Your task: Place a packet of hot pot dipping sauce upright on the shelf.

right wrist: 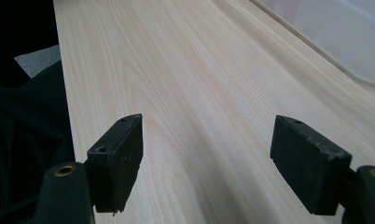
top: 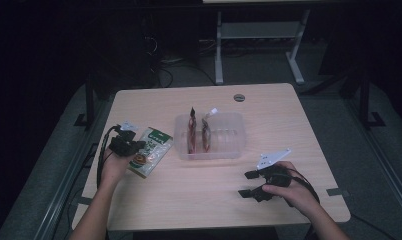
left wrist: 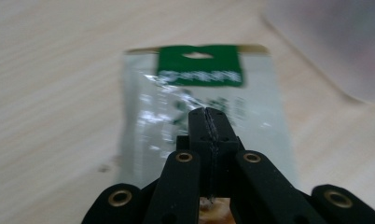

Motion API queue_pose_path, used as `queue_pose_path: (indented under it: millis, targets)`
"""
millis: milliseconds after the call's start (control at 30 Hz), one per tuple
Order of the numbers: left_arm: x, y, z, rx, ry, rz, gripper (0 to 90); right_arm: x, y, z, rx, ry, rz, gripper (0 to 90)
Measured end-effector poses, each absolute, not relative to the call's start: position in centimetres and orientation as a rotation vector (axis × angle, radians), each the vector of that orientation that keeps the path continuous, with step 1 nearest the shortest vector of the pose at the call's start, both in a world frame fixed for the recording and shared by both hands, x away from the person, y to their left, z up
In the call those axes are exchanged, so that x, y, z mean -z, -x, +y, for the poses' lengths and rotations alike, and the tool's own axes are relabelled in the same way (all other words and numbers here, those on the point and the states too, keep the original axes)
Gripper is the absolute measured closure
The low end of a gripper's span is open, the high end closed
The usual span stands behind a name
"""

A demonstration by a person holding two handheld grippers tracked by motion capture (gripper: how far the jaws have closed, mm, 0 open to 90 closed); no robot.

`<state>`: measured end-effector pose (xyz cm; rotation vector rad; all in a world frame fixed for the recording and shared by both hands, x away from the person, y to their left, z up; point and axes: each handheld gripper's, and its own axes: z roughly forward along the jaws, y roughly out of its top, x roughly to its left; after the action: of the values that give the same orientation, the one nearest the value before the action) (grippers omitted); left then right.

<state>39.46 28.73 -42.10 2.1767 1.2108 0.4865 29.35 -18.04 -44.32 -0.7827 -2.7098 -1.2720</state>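
A clear snack packet (top: 150, 151) with a green header lies flat on the table's left side. My left gripper (top: 127, 145) sits over its near left end, jaws pressed together. In the left gripper view the shut left gripper (left wrist: 209, 114) hovers above the snack packet (left wrist: 199, 93), and nothing shows clamped at the tips. My right gripper (top: 246, 183) rests low at the front right with its jaws wide apart. In the right gripper view the right gripper (right wrist: 209, 140) has bare wood between its pads.
A clear plastic tub (top: 229, 120) stands mid-table with two upright red-brown packets (top: 192, 131) (top: 207, 134) inside. Its blurred wall (left wrist: 335, 46) lies close to the packet, and its corner (right wrist: 344, 32) lies ahead of the right gripper. A round grommet (top: 239, 97) marks the far edge.
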Motion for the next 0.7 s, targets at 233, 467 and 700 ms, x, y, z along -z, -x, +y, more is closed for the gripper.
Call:
queue_pose_path:
  millis: [233,467,700]
  targets:
    - [43.1,-41.4,30.3,-0.499,-2.149,1.302,87.3,44.3,-29.4,-18.2,1.267,0.785,-2.712,25.2]
    - [44.3,-41.7,30.8,-0.466,-2.162,1.328,68.7,44.3,-29.4,-18.4,1.265,0.784,-2.716,25.2]
    - [45.2,-41.7,31.5,-0.380,-2.125,1.341,52.5,44.3,-29.4,-18.4,1.270,0.780,-2.717,25.2]
